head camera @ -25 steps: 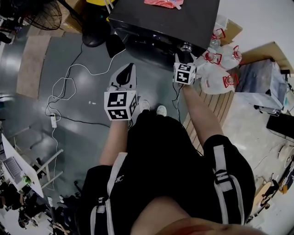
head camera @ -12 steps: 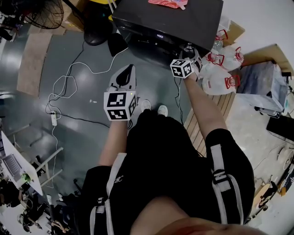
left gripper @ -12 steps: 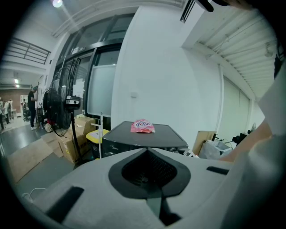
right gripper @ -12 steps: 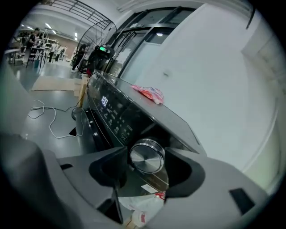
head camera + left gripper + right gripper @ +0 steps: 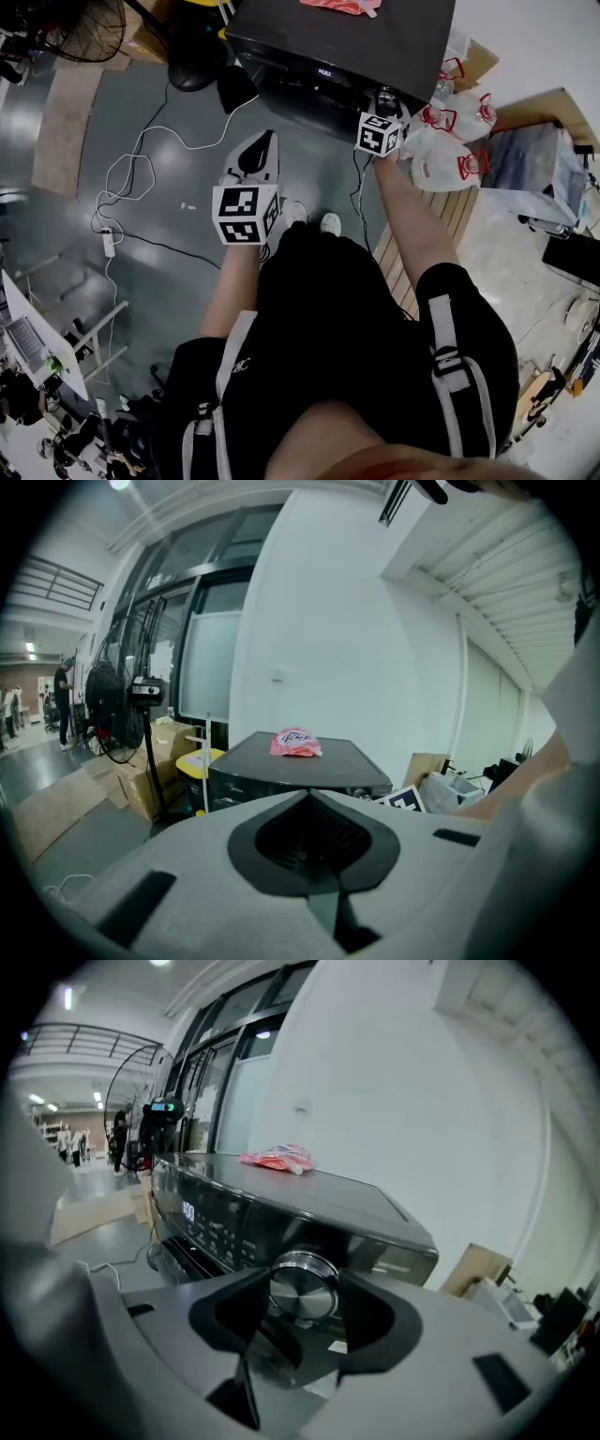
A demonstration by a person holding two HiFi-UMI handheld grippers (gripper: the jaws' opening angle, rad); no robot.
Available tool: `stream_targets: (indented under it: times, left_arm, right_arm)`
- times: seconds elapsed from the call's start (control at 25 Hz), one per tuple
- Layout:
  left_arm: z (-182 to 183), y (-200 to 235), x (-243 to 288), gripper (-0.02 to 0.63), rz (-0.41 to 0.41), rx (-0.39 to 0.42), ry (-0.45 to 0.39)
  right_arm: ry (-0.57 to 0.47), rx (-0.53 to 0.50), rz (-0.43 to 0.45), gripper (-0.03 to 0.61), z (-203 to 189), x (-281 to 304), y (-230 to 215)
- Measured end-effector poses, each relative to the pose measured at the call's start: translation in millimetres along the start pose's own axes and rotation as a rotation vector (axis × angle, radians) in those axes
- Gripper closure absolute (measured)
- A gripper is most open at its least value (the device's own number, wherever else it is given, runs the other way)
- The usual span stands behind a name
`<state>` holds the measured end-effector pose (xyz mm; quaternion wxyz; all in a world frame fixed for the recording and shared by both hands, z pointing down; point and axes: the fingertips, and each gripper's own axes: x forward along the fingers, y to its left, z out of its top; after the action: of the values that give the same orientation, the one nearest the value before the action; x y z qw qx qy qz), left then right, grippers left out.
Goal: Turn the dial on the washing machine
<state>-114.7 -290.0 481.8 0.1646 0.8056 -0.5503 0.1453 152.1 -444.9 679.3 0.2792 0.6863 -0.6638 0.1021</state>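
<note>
A black washing machine [image 5: 375, 37] stands in front of me, its display lit. Its round silver dial [image 5: 303, 1286] sits at the right end of the control panel. My right gripper [image 5: 380, 105] is at that panel, its two jaws closed around the dial, one pad on each side. My left gripper [image 5: 264, 141] hangs lower and to the left, over the grey floor and well away from the machine. Its jaws are shut with nothing between them. A pink packet [image 5: 339, 6] lies on the machine's lid.
Several white jugs with red caps [image 5: 441, 155] stand on a wooden pallet [image 5: 441, 211] right of the machine. A white cable [image 5: 131, 178] loops over the floor at left. A fan [image 5: 89, 28] and cardboard boxes [image 5: 155, 761] are at the back left.
My right gripper has twisted on the dial: its marker cube shows a different face angle. The machine's display has lit up. My left gripper has stayed still.
</note>
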Motion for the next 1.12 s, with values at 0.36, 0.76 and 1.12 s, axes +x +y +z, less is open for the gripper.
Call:
stream_targets:
  times: [0.36,0.76,1.12]
  left_arm:
    - [16,-4,4,0.619,-0.03,0.005,-0.047]
    - [50,-36,23,0.62,-0.124,0.028,-0.126]
    - [85,-63,25,0.62,-0.183,0.078,-0.241]
  right_arm:
    - [-0.128,0.153,0.109,0.559,41,-63,-7]
    - [-0.47,0.145,0.222,0.569,154,-201,-13]
    - [-0.53,0.19,0.186,0.569,171,-228,-40]
